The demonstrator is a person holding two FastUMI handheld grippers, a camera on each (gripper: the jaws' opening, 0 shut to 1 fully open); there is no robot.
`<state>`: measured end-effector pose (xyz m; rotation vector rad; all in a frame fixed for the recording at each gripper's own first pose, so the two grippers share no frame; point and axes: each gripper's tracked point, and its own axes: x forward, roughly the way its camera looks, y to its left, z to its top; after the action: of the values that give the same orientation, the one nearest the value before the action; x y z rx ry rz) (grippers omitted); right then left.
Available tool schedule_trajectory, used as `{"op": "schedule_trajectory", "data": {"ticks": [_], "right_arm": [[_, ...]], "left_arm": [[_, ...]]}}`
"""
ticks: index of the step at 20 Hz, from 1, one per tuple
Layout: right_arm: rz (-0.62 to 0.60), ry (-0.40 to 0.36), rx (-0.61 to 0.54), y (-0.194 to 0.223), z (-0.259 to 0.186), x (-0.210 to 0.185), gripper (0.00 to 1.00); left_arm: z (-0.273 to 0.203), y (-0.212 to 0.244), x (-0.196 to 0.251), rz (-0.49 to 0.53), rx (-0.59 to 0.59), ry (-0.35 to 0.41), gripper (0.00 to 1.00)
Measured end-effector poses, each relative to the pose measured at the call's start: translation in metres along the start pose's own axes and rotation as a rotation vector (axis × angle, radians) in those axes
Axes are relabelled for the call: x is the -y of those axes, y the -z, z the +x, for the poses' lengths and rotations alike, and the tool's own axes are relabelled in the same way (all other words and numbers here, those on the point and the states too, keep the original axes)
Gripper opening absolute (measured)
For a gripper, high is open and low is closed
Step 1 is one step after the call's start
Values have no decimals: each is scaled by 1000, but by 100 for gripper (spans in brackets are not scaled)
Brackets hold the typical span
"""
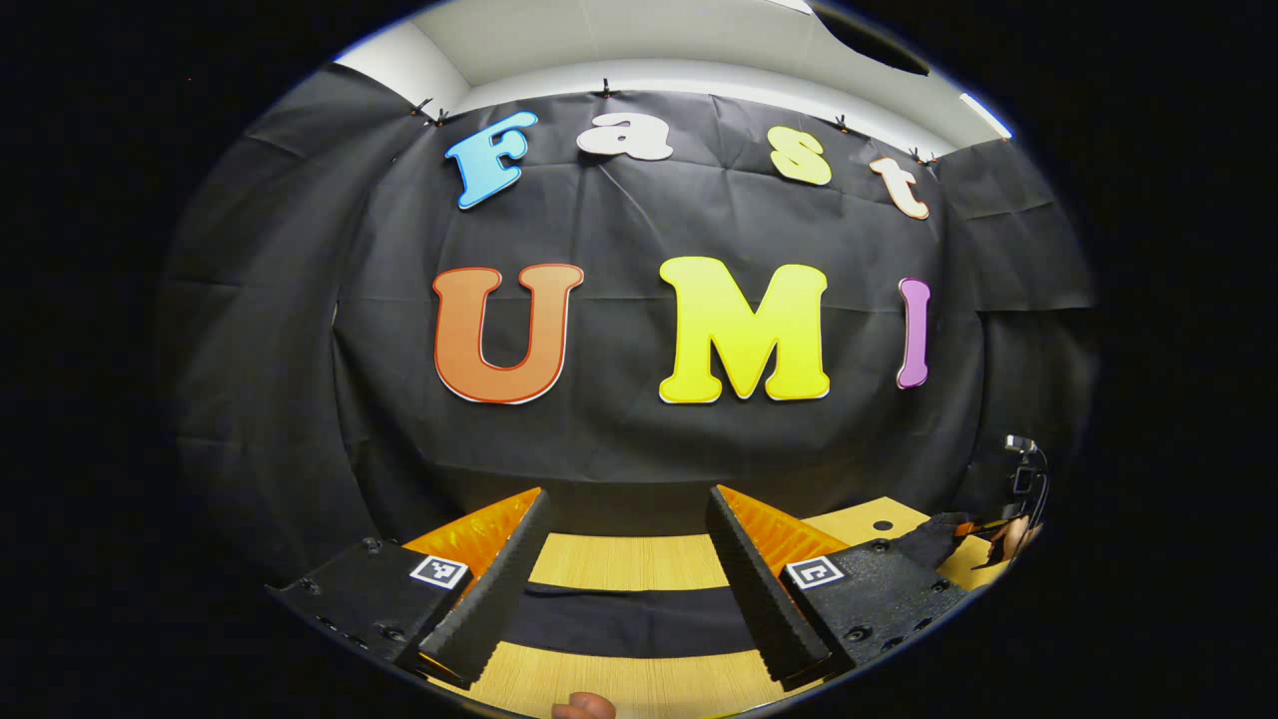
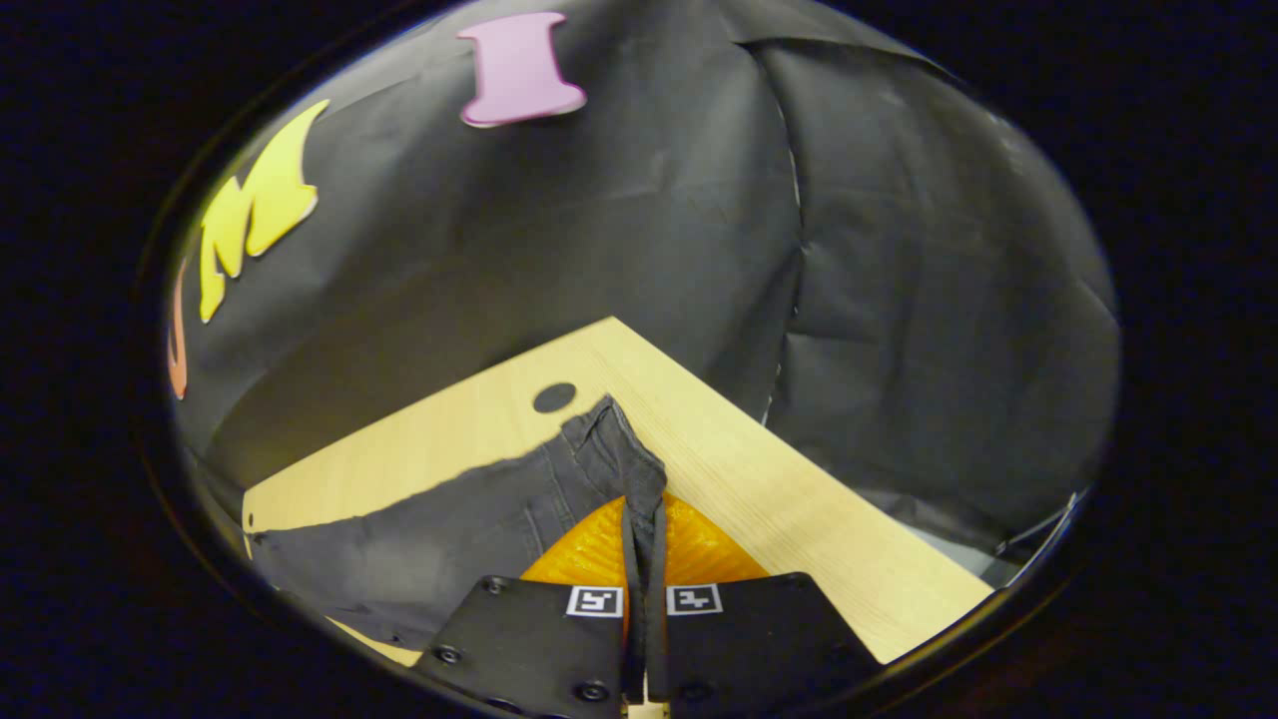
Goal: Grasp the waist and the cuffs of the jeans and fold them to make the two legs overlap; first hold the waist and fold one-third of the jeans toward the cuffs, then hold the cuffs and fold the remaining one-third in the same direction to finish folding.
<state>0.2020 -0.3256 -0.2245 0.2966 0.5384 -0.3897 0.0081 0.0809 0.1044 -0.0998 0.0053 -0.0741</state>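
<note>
The dark jeans [image 2: 429,539] lie stretched across the wooden table [image 2: 759,479]. My right gripper [image 2: 644,499] is shut on the waist end, and a fold of denim [image 2: 609,439] stands up between its fingers and drapes over their tips. In the left gripper view the jeans [image 1: 619,619] show as a dark band across the table [image 1: 629,559], below and between the fingers. My left gripper [image 1: 627,499] hovers over that band, open and holding nothing. At the right edge of that view the pinched waist end [image 1: 934,544] is raised beside a hand [image 1: 1018,539].
The black cloth wall [image 1: 639,419] stands close behind the table. A round hole [image 2: 554,397] is cut near the table's far corner, just beyond the waist. The table edge drops off on the right [image 2: 899,589]. A fingertip [image 1: 584,707] shows at the bottom.
</note>
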Motion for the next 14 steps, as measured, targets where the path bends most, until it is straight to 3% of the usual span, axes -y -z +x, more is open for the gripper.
{"op": "schedule_trajectory", "data": {"ticks": [4,7,9,11,14], "right_arm": [[-68,-117,100,-33,-45,-72,0],[-134,-223,139,-32,-74,-132,1],[-162,-289,161,-29,-92,-170,5],[-196,-354,174,-21,-106,-211,1],[-258,-440,167,12,-126,-272,1]], "left_arm": [[-5,-3,-6,-28,7,-13,99],[-10,-4,-12,-25,12,-20,100],[-15,-4,-16,-29,10,-32,100],[-21,-6,-23,-28,10,-50,100],[-35,0,-41,-23,-8,-81,99]]}}
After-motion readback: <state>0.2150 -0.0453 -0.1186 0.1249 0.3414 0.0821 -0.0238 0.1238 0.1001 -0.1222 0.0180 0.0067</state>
